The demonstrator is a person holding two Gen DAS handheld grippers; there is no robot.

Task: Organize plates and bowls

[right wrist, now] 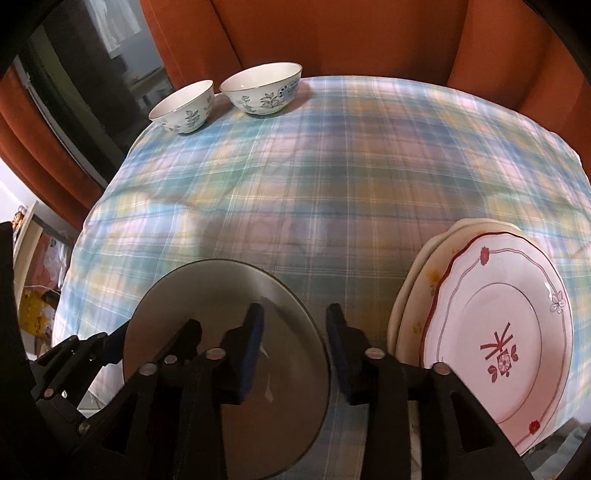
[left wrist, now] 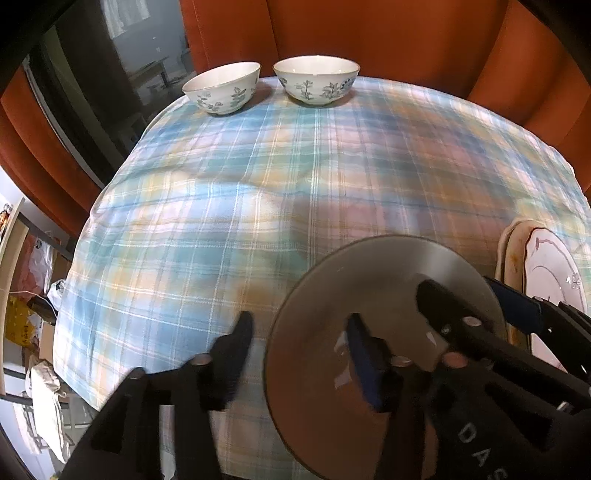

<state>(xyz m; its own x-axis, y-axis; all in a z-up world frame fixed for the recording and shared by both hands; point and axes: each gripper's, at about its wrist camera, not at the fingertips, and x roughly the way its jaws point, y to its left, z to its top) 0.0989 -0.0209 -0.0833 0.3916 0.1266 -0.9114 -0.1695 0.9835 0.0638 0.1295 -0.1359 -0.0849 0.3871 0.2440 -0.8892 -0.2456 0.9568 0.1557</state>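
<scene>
A grey plate (left wrist: 369, 295) (right wrist: 207, 295) lies at the near edge of the plaid tablecloth (left wrist: 277, 184). My left gripper (left wrist: 301, 328) is open, its jaws astride the plate's left rim. My right gripper (right wrist: 295, 321) is open, its jaws astride the plate's right rim; it also shows in the left wrist view (left wrist: 465, 295). A stack of plates, topped by a white one with a red pattern (right wrist: 498, 321) (left wrist: 554, 280), sits to the right. Two white floral bowls (left wrist: 223, 86) (left wrist: 316, 79) (right wrist: 183, 107) (right wrist: 262, 88) stand side by side at the far edge.
An orange chair back (left wrist: 369, 33) rises behind the table. Cluttered shelves and bags (left wrist: 26, 302) lie below the table's left edge. The cloth's left edge drops off near the left bowl.
</scene>
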